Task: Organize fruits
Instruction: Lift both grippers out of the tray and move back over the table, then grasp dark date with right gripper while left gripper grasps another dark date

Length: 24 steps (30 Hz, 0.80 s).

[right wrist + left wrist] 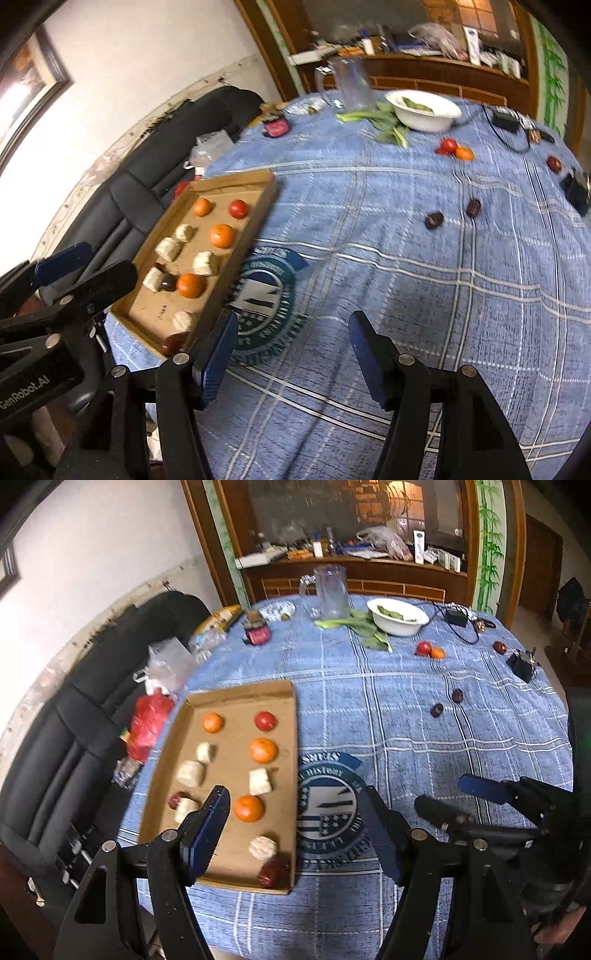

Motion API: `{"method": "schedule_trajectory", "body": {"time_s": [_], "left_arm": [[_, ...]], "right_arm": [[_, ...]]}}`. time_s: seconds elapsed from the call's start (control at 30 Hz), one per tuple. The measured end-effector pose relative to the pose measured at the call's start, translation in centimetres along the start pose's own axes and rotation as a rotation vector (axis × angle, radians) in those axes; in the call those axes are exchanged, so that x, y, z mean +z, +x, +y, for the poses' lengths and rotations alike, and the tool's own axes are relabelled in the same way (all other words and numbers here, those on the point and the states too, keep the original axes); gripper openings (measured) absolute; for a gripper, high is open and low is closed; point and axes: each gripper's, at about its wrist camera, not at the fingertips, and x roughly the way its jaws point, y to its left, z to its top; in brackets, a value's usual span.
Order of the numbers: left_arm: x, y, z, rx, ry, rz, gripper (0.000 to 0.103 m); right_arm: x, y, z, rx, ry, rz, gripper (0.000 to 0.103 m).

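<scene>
A cardboard tray [236, 698] [236, 181] lies on the left of the blue checked table. It holds three oranges [249, 808], a red fruit [265, 720], several pale chunks [260, 781] and dark red dates [274, 871]. Loose on the cloth far right are a red fruit [423, 648] [447, 145] beside a small orange [438, 652] [464, 153], and dark dates [437, 710] [433, 220]. My left gripper [295, 830] is open and empty over the tray's near right edge. My right gripper [291, 354] is open and empty above the cloth, right of the tray.
A white bowl [397, 618] with greens, loose leafy greens [354, 622] and a clear pitcher [330, 590] stand at the far side. A black adapter with cable [456, 616] and a small black device [521, 664] lie far right. Plastic bags [151, 720] and a black sofa [74, 716] are left of the table.
</scene>
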Motion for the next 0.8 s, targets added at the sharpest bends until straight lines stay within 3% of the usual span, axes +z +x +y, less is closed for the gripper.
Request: {"method": "schedule_trajectory", "body": {"time_s": [0.4,0.6,0.67,0.73,0.8], "left_arm": [[1.0,5.6,-1.3,-0.171,-0.001,0.089,0.071],[3.3,10.5,-4.5,-0.379,-0.012,0.148,0.070],[4.2,11.6,-5.7,-0.426,0.004,0.141,0.066],[5.2,13.0,-7.5,-0.458,0.033,0.152,0.048],[6.1,14.5,-9.1,-0.506,0.051,0.168,0.040]], "right_arm": [[2.2,1.5,-9.7,-0.181,0.207,0.030,0.066],[7.0,2.0,-14.2,-0.257,0.220,-0.009,0.066],[9.0,2.7,-15.1,-0.287,0.200,-0.020,0.065],[10.0,3.7,-15.6,-0.304,0.188,-0.011,0.062],[10.8,5.3,-16.5,-0.314,0.190,0.012,0.058]]}}
